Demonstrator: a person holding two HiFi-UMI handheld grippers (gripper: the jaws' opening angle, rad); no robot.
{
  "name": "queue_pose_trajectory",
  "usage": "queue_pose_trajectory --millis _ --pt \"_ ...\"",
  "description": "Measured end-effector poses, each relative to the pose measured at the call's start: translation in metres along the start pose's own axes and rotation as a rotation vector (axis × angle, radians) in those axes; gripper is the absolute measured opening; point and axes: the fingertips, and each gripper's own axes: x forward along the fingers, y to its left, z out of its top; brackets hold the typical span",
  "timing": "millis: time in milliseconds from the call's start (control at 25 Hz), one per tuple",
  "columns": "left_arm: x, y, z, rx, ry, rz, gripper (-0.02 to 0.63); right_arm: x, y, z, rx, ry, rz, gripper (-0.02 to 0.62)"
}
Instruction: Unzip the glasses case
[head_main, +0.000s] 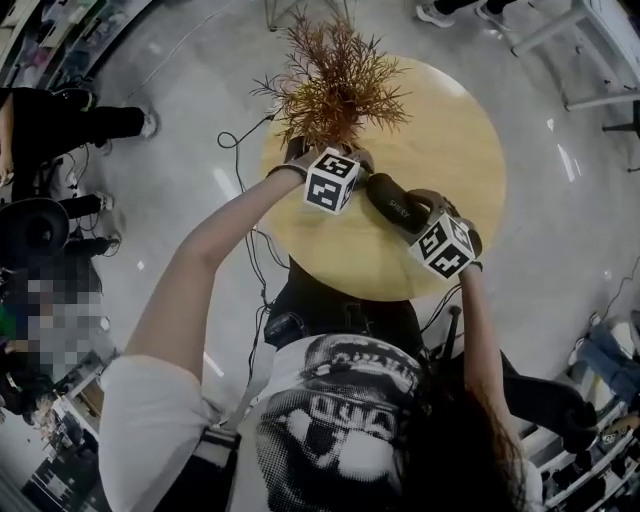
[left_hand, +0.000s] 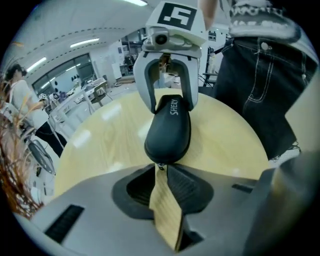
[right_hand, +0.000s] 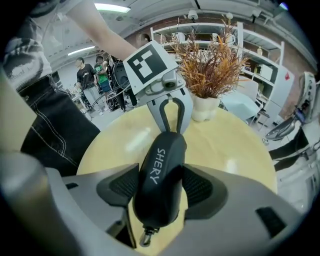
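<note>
Obs. 1, location. The black glasses case sits over the near-right part of the round wooden table, strung between your two grippers. I cannot tell whether its underside touches the tabletop. The dried plant in its white pot stands behind it on the same table, well apart from the case.

Obs. 2, axis. In the head view the case's long axis runs on a diagonal. The upper-left end is at your left gripper and the lower-right end is in your right gripper. The two grippers face each other along that axis, so each gripper view looks down the length of the case at the other gripper. The white lettering faces up and reads along the axis.

Obs. 3, right jaws. They are clamped on the case body near its right end. The ribbed pads press its two long sides and the case fills the gap between them. A small metal clip hangs from the near end, behind the pads toward the camera. Most of the case sticks out forward past the fingertips.

Obs. 4, left jaws. They are drawn nearly together, with a thin wedge of tabletop showing between the pads. The rounded left end of the case lies just beyond the fingertips, not between them. Only the zip pull at that end reaches the tips, and they pinch it.
</note>
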Motion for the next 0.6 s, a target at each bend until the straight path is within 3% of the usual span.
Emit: queue_pose_trajectory --millis 160,600 --pt "0.002 -0.003 0.0 0.04 0.01 -0.027 0.035 0.0 0.003 0.0 -0.002 0.006 -0.021 0.273" --pt "-0.004 -0.016 -0.001 -0.103 -0.038 -0.024 0.031 0.004 -0.002 -0.001 0.104 -0.043 -0.048 0.267"
